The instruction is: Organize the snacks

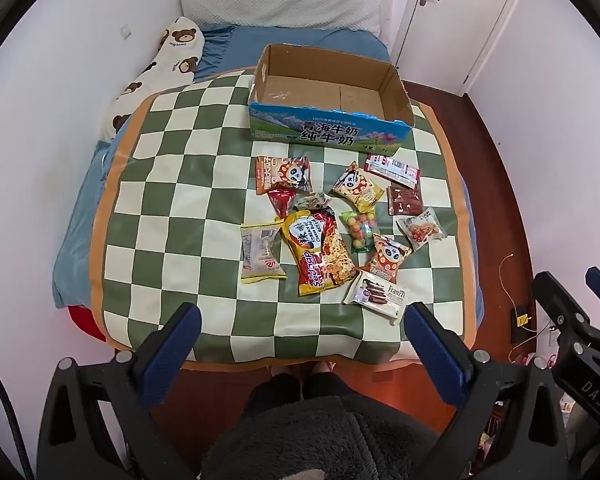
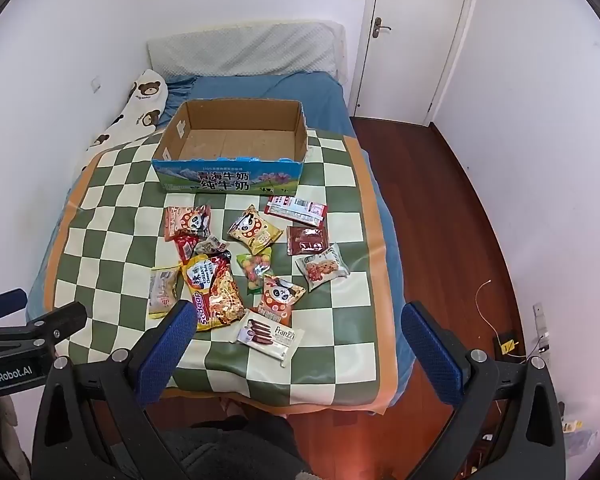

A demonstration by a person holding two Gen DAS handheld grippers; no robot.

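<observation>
Cardboard milk box (image 1: 328, 130), open top, nothing inside, stands at far end of my checkered mat. Snack packets (image 1: 332, 224) lie flat, scattered just before it: noodle bag (image 1: 320, 256), three panda packs, Franzzi wafers (image 1: 378, 294) nearest me.

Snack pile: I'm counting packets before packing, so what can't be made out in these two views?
- Small red packet: partly under the panda packet and noodle bag in both views; label hidden.
- Grey wrapper: crumpled, too small to read.
- Barcode packet: print too small.
- Box: near wall hides the floor strip behind it.
- Clear packet: right gripper's finger covers its corner in the right view.
</observation>
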